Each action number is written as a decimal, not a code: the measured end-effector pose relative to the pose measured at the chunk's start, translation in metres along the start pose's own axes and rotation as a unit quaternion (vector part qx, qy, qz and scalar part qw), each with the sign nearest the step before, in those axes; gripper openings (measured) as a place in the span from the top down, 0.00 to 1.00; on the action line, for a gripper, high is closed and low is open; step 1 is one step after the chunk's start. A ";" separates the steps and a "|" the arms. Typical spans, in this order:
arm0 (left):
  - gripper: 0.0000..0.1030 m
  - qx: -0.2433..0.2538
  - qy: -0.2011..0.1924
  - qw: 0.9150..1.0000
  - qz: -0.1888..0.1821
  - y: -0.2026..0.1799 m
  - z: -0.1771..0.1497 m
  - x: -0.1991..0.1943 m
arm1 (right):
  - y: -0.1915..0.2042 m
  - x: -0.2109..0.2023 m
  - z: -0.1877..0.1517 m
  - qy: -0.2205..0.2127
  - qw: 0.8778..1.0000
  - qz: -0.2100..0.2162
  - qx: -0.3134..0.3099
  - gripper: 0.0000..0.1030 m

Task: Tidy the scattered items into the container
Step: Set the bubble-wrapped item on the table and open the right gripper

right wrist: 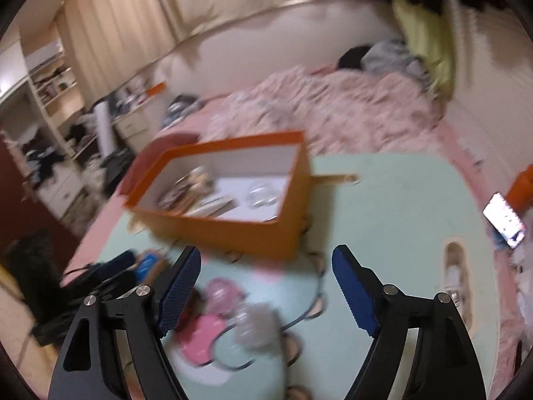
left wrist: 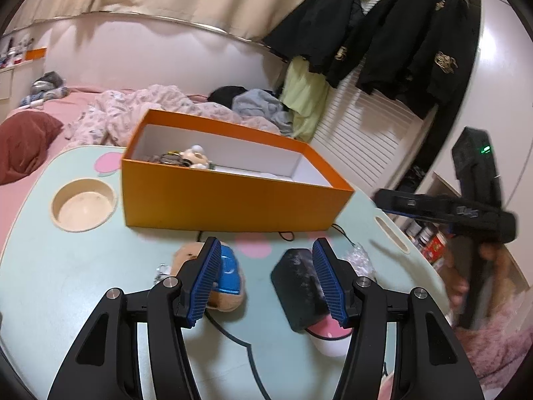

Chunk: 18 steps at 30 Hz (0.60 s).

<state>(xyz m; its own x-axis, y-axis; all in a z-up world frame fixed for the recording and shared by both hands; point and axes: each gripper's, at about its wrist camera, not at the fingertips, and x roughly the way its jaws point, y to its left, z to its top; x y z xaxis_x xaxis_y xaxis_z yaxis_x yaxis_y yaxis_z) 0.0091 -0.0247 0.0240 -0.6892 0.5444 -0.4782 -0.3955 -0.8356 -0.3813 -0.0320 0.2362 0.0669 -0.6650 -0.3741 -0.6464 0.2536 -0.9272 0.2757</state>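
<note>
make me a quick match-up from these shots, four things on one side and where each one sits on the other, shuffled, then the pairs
Things:
1. small figurine
2. round cup recess
3. plush toy
4. black pad

Places:
A. on the table, by the left gripper's right finger
B. inside the orange box
C. on the table, behind the left gripper's left finger
D. sunk into the table, left of the box

Pairs: 1-B, 2-D, 3-C, 4-A

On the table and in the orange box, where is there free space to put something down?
The orange box is bare at its right end; its left end holds small items. The table is bare below the round cup recess. Crowded: around the plush toy and black block.
</note>
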 end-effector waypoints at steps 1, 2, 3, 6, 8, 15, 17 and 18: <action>0.44 0.001 0.004 1.000 -0.007 0.000 0.001 0.001 | -0.004 0.002 -0.004 -0.009 1.000 0.005 0.010 0.21; 0.44 0.002 0.005 1.000 -0.012 0.000 0.002 0.001 | -0.007 0.004 -0.009 -0.016 0.999 0.016 0.022 0.21; 0.44 0.003 0.005 1.000 -0.015 -0.001 0.003 0.001 | -0.011 0.007 -0.013 -0.022 0.999 0.030 0.032 0.21; 0.44 0.006 0.012 1.000 -0.027 -0.005 0.013 -0.002 | -0.019 0.008 -0.023 -0.030 0.997 0.053 0.037 0.21; 0.44 0.015 0.025 0.999 -0.017 -0.015 0.034 -0.002 | -0.015 0.007 -0.028 -0.029 0.998 0.053 0.026 0.21; 0.44 -0.005 0.194 0.977 0.087 -0.029 0.118 0.082 | -0.015 0.011 -0.035 -0.024 0.997 0.066 0.026 0.21; 0.45 0.004 0.221 0.969 0.112 -0.030 0.129 0.116 | -0.016 0.010 -0.037 -0.027 0.997 0.067 0.028 0.21; 0.45 0.008 0.228 0.965 0.130 -0.031 0.134 0.130 | -0.017 0.009 -0.038 -0.028 0.997 0.069 0.029 0.21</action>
<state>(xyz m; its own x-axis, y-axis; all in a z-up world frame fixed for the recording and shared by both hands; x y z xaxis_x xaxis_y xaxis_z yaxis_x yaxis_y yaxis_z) -0.1491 0.0622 0.0799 -0.4281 0.2893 -0.8562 -0.2568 -0.9473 -0.1917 -0.0162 0.2479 0.0295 -0.6651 -0.4943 -0.5597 0.3056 -0.8641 0.4000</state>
